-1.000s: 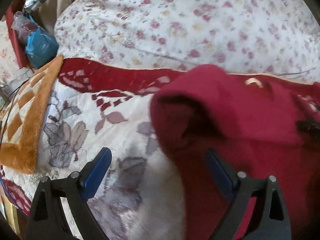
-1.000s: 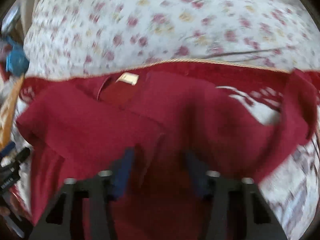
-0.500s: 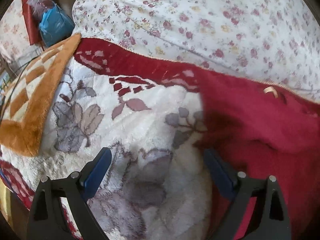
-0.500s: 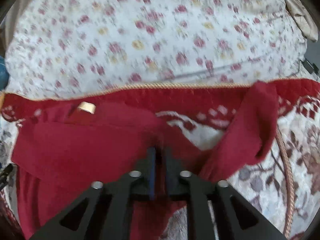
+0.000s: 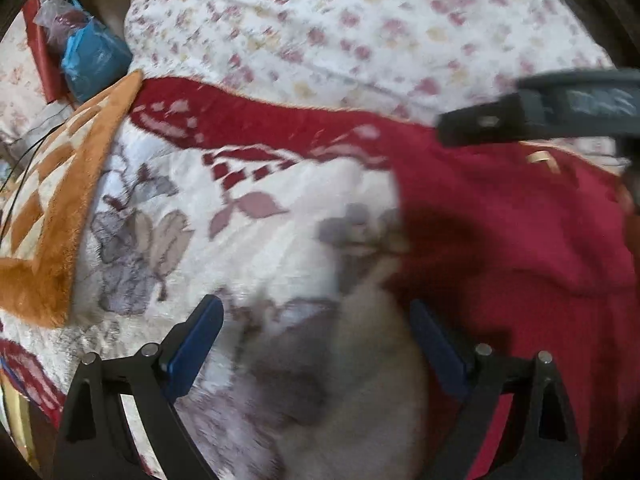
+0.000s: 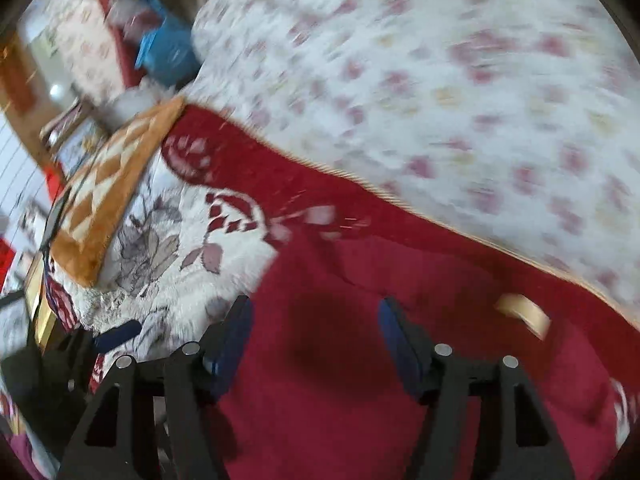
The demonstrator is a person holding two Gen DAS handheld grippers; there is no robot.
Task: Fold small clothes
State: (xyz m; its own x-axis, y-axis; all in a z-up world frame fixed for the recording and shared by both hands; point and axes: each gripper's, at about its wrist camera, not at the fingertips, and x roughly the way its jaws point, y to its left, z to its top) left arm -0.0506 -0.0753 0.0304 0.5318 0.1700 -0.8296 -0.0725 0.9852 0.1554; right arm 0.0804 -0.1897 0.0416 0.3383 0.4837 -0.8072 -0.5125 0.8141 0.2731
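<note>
While both views are smeared by motion, the main layout can be read.
Garment: red garment (image 5: 520, 248) lies on the floral blanket (image 5: 248, 248); in the left wrist view its left edge sits about where it did half a second ago, just ahead of the right-hand finger.
Garment, right view: red cloth (image 6: 340, 380) fills the lower centre; the sleeve that stood up on the right half a second ago is no longer in view.
Label: tan neck tag (image 6: 524, 314) shows at the far right, where earlier it was on the left.
Left gripper: left gripper (image 5: 316, 344) jaws wide apart as before, nothing between them, over the blanket at the garment's edge.
Right gripper: right gripper (image 6: 314, 332) jaws now wide apart, whereas half a second ago they were pinched together on the cloth; red fabric lies below the gap, not held.
Cross view: a dark blurred tool body (image 5: 540, 112) crosses the upper right of the left wrist view, new since the earlier frame.
Surroundings: flowered quilt (image 6: 440, 80) behind; orange checked blanket (image 5: 48, 208) at left; blue bag (image 5: 94, 60) in far corner.
</note>
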